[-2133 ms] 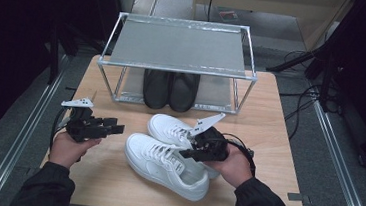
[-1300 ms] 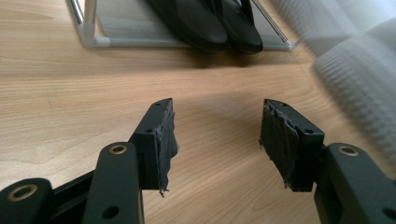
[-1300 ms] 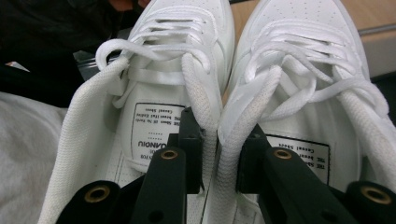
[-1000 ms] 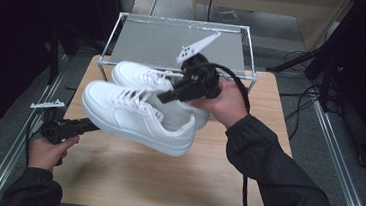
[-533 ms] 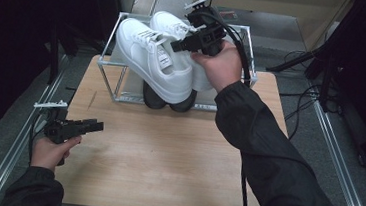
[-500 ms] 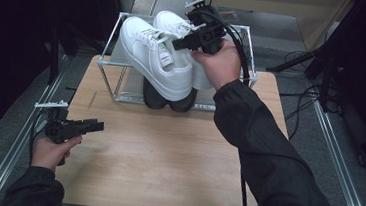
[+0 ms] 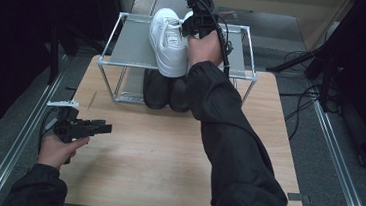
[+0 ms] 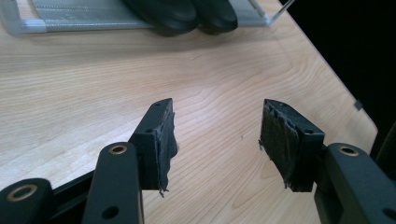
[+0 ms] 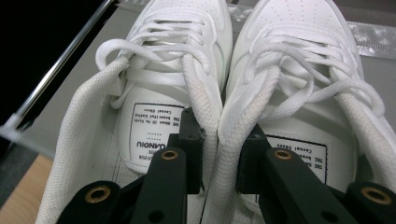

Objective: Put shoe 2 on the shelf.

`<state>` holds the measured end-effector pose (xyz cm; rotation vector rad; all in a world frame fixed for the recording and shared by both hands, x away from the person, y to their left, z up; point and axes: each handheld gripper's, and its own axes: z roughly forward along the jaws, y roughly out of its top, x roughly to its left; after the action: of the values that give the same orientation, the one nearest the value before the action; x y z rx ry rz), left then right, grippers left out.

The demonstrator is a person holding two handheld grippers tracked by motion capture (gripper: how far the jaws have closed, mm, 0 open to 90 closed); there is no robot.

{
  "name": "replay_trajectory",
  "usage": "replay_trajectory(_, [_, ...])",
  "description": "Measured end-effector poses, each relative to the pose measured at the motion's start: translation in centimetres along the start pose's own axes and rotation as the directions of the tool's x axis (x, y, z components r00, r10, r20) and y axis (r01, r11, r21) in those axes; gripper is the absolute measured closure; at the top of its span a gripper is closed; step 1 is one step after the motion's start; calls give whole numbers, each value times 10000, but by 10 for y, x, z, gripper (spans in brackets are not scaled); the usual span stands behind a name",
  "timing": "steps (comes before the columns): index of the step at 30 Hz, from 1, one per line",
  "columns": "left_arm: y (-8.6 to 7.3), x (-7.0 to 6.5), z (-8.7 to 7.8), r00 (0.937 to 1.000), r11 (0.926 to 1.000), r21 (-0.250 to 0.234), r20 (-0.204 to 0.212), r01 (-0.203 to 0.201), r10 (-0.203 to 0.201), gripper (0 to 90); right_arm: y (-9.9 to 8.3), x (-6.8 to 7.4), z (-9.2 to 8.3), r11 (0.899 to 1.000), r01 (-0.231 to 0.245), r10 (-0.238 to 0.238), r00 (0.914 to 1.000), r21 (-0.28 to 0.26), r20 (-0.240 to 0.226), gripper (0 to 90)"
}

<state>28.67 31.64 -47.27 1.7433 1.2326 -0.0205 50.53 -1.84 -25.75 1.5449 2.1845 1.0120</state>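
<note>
Right gripper clamps the inner collars of both white sneakers together, over the top shelf of the metal rack at the far side. Left gripper, jaws apart and empty, near-left above the table. Black shoes under the shelf.

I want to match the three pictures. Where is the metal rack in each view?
High view: the rack stands at the table's far edge, upper middle.
Left gripper view: the rack runs along the top edge, behind the black shoes.
Right gripper view: the rack lies under the white shoes, grey at the upper left.
Shared landmark: the wooden table.
</note>
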Motion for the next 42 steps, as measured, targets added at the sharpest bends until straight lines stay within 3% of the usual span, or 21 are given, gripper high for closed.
replay_trajectory(8, [1,-2,1,9998,10000,-14,173,-64,65,446,4,10,19,9965,-833,834,9939,-46,716,775])
replay_trajectory(11, [1,-4,2,9998,10000,51,203,-49,48,444,7,16,26,9945,-1048,1025,9840,85,1458,771])
replay_trajectory(15, [2,-6,4,9996,9999,90,260,-146,143,444,7,15,26,9912,-1322,1300,9804,52,1478,758])
replay_trajectory(26, [3,-7,4,9995,9999,-20,289,-130,130,443,6,16,25,9929,-1185,1180,9818,-55,1490,644])
replay_trajectory(28, [4,-7,5,9993,9996,44,255,-270,268,443,5,19,24,9954,-941,959,9814,-188,1665,601])
replay_trajectory(34, [5,-9,8,9992,9994,123,220,-325,323,443,2,20,22,9945,-975,1027,9805,-388,1673,553])
replay_trajectory(37, [6,-9,9,9990,9990,226,199,-393,388,442,1,21,18,9957,-764,846,9810,-530,1745,522])
replay_trajectory(39, [8,-10,12,9989,9990,228,252,-392,386,441,-1,23,14,9983,-248,342,9817,-528,1872,499])
replay_trajectory(42, [8,-11,14,9987,9984,324,254,-459,451,439,-3,23,8,9980,-163,268,9840,-607,1763,480])
